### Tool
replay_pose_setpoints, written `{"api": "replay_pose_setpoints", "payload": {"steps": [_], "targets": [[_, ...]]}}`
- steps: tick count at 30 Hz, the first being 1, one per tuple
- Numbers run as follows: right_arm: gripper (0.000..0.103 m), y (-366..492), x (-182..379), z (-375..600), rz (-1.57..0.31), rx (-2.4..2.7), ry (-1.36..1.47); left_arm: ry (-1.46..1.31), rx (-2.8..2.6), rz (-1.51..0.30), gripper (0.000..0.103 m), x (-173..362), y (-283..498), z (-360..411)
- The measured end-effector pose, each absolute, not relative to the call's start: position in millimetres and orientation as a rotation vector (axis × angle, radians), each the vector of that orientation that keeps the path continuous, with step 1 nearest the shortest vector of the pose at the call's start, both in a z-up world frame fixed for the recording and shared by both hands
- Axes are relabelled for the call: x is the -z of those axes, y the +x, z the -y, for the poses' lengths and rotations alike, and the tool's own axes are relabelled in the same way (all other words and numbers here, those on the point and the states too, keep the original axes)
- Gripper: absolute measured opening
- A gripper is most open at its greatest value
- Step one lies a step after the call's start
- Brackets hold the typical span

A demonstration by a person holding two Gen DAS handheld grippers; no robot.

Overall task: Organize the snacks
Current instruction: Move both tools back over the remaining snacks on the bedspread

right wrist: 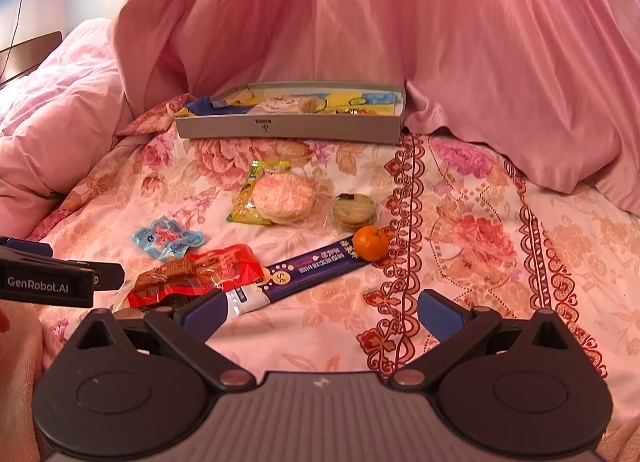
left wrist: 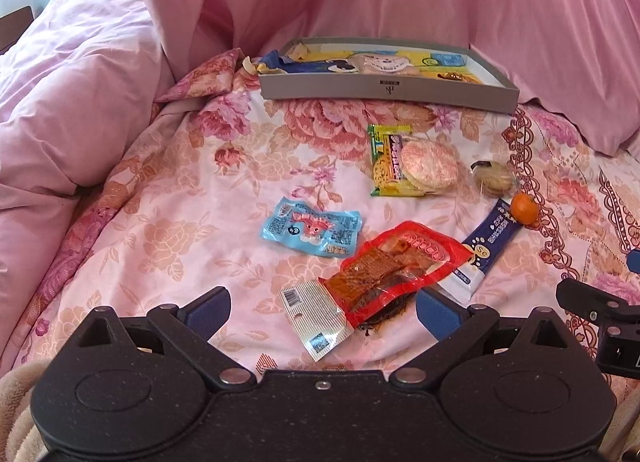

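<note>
Snacks lie loose on a floral bedsheet. A red packet of spicy strips [left wrist: 384,274] [right wrist: 196,276] lies between the wide-apart fingers of my left gripper [left wrist: 324,308], which is open. Beyond it are a light-blue pouch [left wrist: 310,227] [right wrist: 167,240], a yellow-green rice-cracker pack [left wrist: 412,160] [right wrist: 276,194], a clear pack of round biscuits [left wrist: 494,178] [right wrist: 354,211], a small orange [left wrist: 525,208] [right wrist: 371,243] and a long dark-blue bar [left wrist: 488,246] [right wrist: 304,268]. A grey box [left wrist: 384,90] [right wrist: 288,128] sits at the back with a few snacks inside. My right gripper [right wrist: 320,312] is open over bare sheet, its left finger by the bar's white end.
A pink duvet [left wrist: 80,94] [right wrist: 460,42] is heaped along the left and behind the box. The sheet right of the orange carries a dark red border pattern [right wrist: 404,222]. The other gripper's body shows at the edge of each view [left wrist: 600,322] [right wrist: 48,282].
</note>
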State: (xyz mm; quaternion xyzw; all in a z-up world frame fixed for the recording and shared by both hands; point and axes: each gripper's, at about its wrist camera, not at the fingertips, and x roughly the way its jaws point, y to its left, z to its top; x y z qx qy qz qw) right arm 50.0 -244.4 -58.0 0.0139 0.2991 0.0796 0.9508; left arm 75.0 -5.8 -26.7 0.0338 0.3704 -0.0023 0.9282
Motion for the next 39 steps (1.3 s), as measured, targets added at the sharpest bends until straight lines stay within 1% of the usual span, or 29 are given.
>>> {"api": "replay_pose_setpoints", "payload": {"steps": [25,32,39], "targets": [[0.103,101.2,71.8,243.5,-0.754,-0.258,-0.019,0.038,0.109,-0.817,0.099,50.4,109.2,-2.6],[0.103,129.7,75.6,257.3,-0.730,-0.297,-0.040,0.035,0.251,-0.819,0.099,58.7,135.9,-3.4],[0.103,160.4,87.2,267.2,-0.708,-0.312,-0.012,0.027,0.327,-0.863,0.096,71.0,156.1,-2.5]]}}
